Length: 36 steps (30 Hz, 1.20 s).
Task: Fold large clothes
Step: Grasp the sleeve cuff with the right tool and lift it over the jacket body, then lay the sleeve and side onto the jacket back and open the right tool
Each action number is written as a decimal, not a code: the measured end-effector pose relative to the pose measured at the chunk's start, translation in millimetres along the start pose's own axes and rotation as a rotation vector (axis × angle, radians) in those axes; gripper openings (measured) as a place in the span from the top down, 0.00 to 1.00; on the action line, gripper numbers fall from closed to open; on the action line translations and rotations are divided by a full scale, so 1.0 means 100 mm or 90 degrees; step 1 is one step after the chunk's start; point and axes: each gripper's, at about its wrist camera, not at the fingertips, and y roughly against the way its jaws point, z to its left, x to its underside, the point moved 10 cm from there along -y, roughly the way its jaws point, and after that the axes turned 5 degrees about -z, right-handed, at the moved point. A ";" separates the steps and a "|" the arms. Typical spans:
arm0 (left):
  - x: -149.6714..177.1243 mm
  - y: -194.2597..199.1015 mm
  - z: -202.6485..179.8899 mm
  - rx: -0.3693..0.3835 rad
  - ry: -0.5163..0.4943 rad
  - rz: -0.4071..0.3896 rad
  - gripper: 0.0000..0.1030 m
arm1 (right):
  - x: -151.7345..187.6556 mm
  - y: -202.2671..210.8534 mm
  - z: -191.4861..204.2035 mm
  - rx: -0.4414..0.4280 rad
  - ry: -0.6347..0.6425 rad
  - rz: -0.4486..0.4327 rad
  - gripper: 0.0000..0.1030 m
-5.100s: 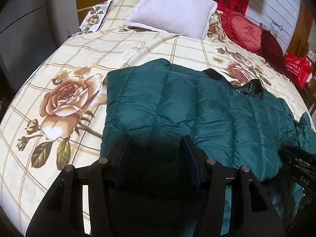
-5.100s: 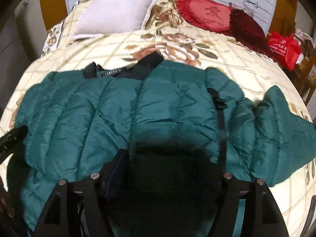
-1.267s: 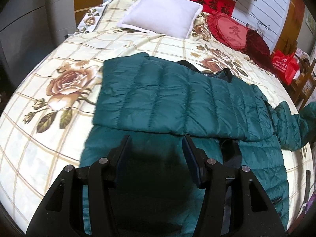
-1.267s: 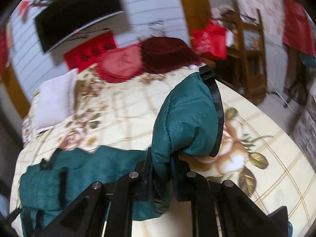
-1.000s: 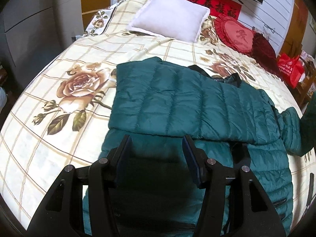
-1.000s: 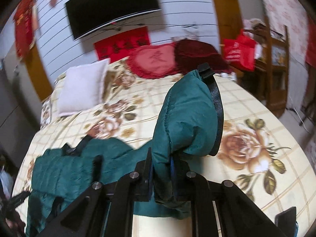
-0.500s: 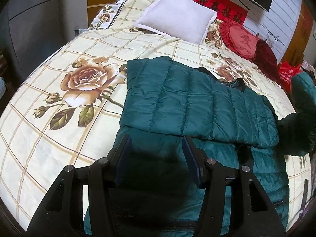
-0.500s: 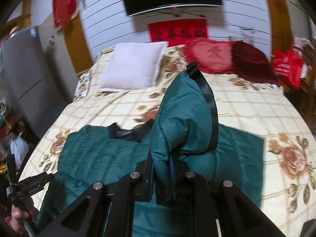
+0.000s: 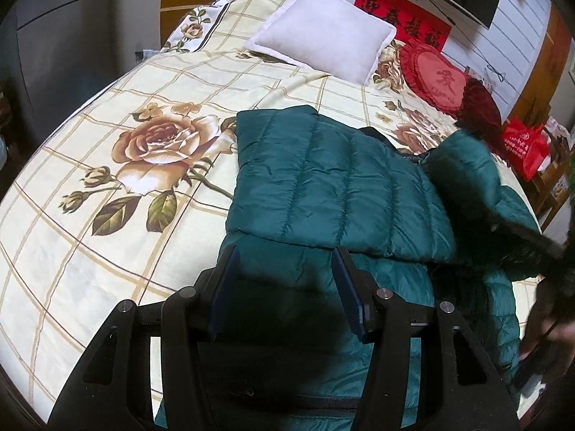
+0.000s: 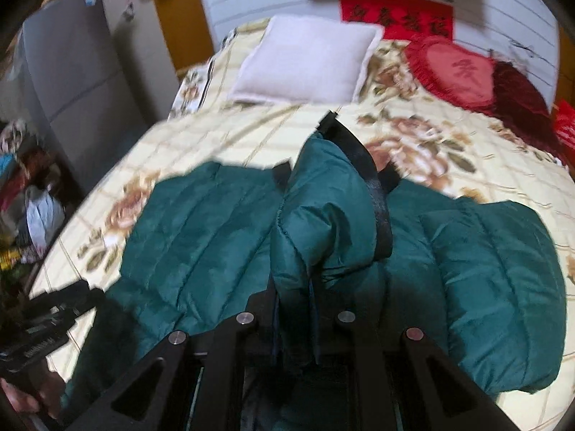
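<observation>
Two grippers over one green quilted jacket (image 9: 334, 186): right gripper (image 10: 294, 318) clamped tight on the jacket's sleeve cuff (image 10: 323, 222), fingers pressed together on the fabric, black trim band (image 10: 373, 197) curving over the top of the bunched cuff. Sleeve raised above the jacket body, carried over the middle of the garment. Left gripper (image 9: 287, 287) with jaws apart, blue pads on either side of a dark shadowed stretch of the jacket's lower part, nothing pinched between them; contact with the cloth hard to tell. Just beyond those fingers, one folded panel lying flat across the body, its edge running straight across. Jacket spread on a cream bedspread (image 9: 107, 215) printed with large roses and a grid of tan lines. Farther back, white pillow (image 9: 323, 46), red round cushion (image 9: 438, 79) and darker red cushion beside it, red banner (image 9: 402, 18) on the wall. Right wrist view blurred at the edges
</observation>
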 end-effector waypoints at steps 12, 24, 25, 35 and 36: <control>0.01 0.00 -0.02 0.039 0.052 0.010 0.49 | -0.04 0.30 0.16 -0.044 0.023 -0.016 0.34; -0.15 -0.08 -0.57 0.106 0.081 0.012 0.37 | -0.11 1.06 -0.52 -0.014 -0.032 -0.062 0.34; -0.16 -0.12 -0.66 0.109 0.079 0.016 0.37 | -0.09 1.13 -0.62 -0.004 -0.031 -0.064 0.34; -0.21 -0.47 -1.20 0.100 0.002 0.027 0.76 | 0.01 1.53 -1.49 0.072 -0.082 -0.084 0.33; -0.25 -0.44 -1.22 0.098 -0.014 0.018 0.78 | 0.02 1.54 -1.55 0.073 -0.091 -0.083 0.33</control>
